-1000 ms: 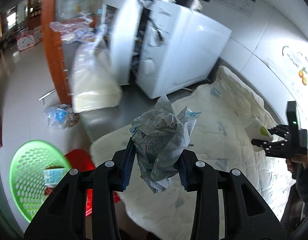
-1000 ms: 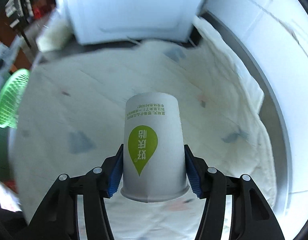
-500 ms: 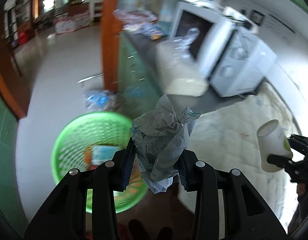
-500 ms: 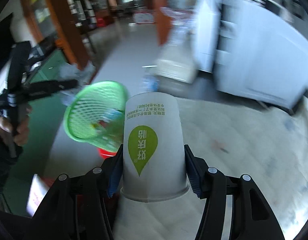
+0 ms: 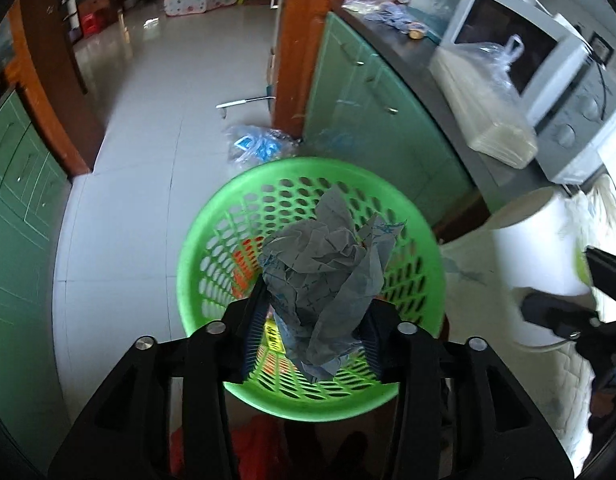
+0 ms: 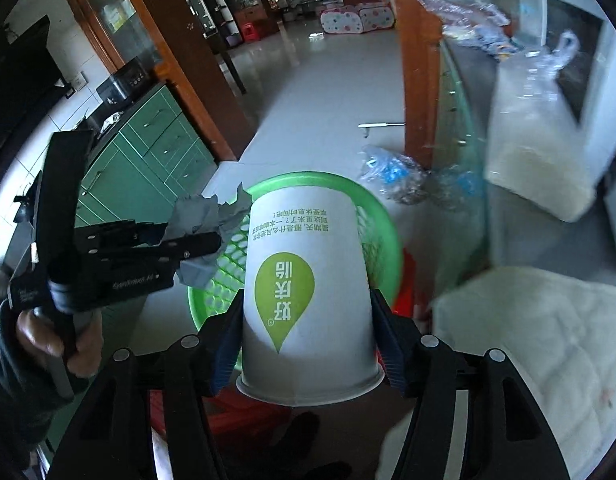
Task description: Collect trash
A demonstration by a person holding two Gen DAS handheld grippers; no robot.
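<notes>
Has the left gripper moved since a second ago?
Yes. The left gripper, jaws just opening around the crumpled paper, has swung away from the quilted table to above the green basket.

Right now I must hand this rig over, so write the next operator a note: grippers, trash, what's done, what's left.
Left gripper: above the green basket, jaws just opening, crumpled paper between them.
Right gripper: paper cup between its pads, upside down, near the basket's rim.
Done: both pieces carried to the basket; some trash already lies inside.
Left: drop the paper, then the cup.
</notes>
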